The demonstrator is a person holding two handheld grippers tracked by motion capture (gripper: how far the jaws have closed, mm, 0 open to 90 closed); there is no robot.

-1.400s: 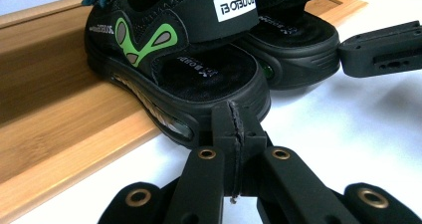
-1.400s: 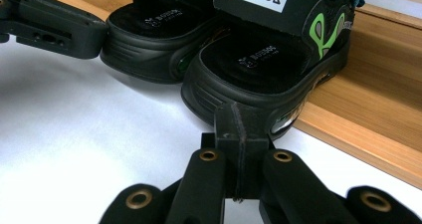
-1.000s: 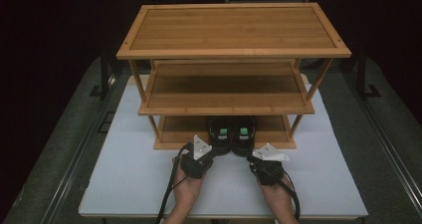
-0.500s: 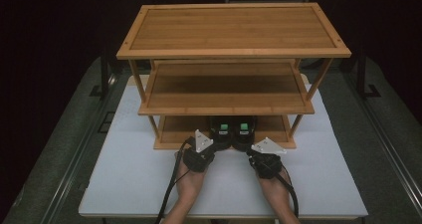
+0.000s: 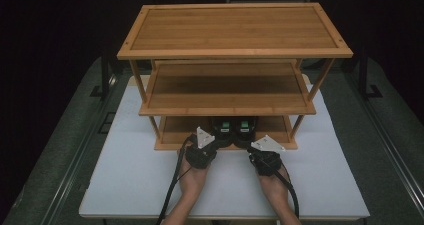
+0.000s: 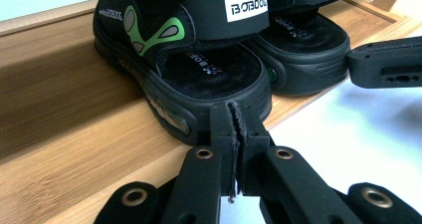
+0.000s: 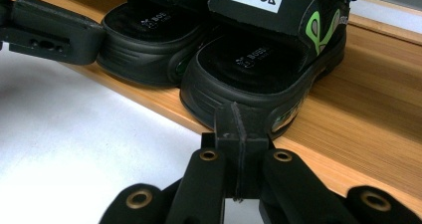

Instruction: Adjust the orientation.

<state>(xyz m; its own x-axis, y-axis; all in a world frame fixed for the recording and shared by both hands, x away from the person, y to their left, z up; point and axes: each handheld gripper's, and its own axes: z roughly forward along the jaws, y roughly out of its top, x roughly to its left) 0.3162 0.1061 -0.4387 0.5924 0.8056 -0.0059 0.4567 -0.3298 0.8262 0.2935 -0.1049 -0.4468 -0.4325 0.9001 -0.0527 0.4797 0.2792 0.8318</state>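
A pair of black sandals with green accents stands on the bottom shelf of a three-tier bamboo rack (image 5: 170, 146). The left sandal (image 5: 223, 129) (image 6: 199, 69) and the right sandal (image 5: 245, 129) (image 7: 259, 64) sit side by side, heels toward me. My left gripper (image 5: 216, 140) (image 6: 234, 134) is shut with nothing between its pads, and its tip is right at the left sandal's heel. My right gripper (image 5: 251, 145) (image 7: 239, 129) is shut and empty too, its tip against the right sandal's heel. Whether either tip touches the heel I cannot tell.
The rack stands on a white table (image 5: 140, 185), with its middle shelf (image 5: 225, 90) and top shelf (image 5: 235, 30) bare. The middle shelf overhangs the sandals. Dark floor and metal rails flank the table on both sides.
Both grippers have edged slightly toward the rack's bottom shelf. Their jaws stay shut and the sandals stay in place.
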